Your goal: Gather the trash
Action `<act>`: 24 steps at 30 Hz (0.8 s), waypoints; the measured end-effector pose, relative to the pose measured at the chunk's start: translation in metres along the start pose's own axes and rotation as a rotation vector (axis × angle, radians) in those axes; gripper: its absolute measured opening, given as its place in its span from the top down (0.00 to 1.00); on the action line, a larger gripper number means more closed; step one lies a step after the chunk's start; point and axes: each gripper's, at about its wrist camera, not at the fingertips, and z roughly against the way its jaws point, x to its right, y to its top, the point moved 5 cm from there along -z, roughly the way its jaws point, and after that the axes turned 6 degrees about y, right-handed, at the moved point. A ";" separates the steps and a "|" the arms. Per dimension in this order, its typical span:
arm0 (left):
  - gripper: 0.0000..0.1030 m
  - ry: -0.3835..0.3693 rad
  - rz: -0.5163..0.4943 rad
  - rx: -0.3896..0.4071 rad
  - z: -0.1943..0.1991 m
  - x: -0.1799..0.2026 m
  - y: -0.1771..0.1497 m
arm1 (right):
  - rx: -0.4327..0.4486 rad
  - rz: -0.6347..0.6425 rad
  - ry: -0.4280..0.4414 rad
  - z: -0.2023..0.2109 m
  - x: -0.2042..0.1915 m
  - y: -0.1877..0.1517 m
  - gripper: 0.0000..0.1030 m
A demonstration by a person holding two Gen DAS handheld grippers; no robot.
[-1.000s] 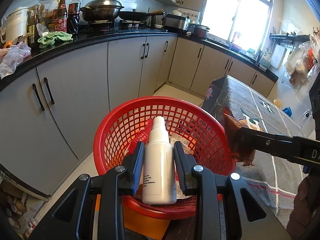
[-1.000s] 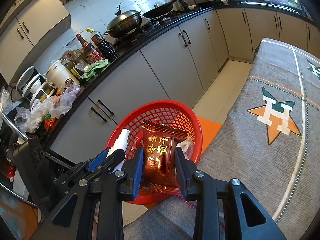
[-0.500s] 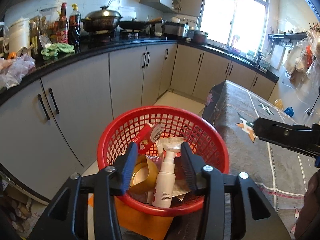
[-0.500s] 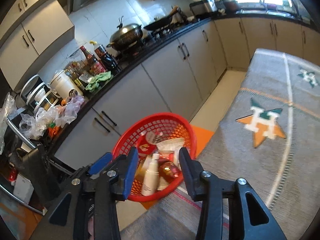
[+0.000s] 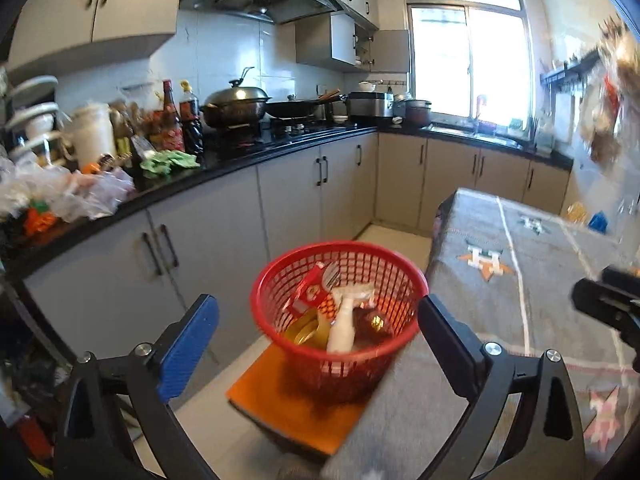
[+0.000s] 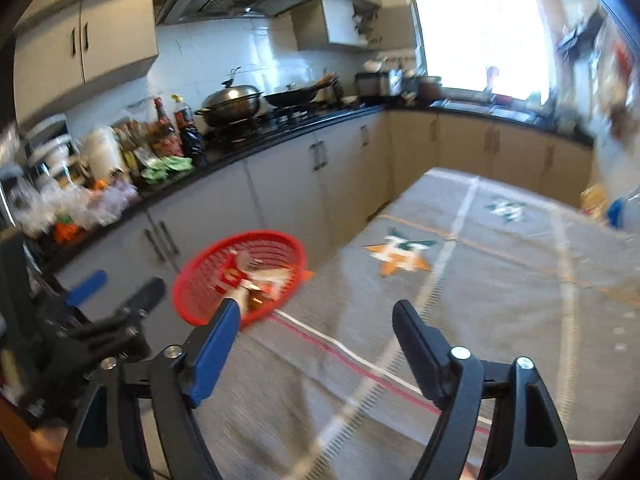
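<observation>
A red mesh basket (image 5: 280,280) stands on an orange stool (image 5: 276,396) beside the table. It holds a white spray bottle (image 5: 342,330), a red-and-white wrapper (image 5: 310,292), a dark red snack packet (image 5: 374,322) and a gold lid (image 5: 304,332). My left gripper (image 5: 318,328) is open and empty, pulled back above the basket. My right gripper (image 6: 316,322) is open and empty over the table; the basket (image 6: 200,276) lies to its left, blurred.
A table with a grey patterned cloth (image 5: 520,280) fills the right side and shows in the right wrist view (image 6: 480,280). A black counter (image 5: 224,168) with bottles, bags and pots runs along grey cabinets (image 5: 208,248). Tiled floor (image 5: 392,236) lies between.
Both grippers let go of their items into the basket, opened wide and drew back and up. The bottle and snack packet now lie in the basket.
</observation>
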 end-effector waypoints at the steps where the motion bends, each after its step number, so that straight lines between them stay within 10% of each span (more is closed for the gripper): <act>1: 0.03 0.015 -0.015 0.003 0.005 0.002 -0.004 | 0.013 0.011 -0.032 0.011 0.002 -0.007 0.14; 24: 0.01 0.084 -0.142 0.071 0.072 0.054 -0.050 | 0.063 0.015 -0.349 0.126 0.033 -0.094 0.04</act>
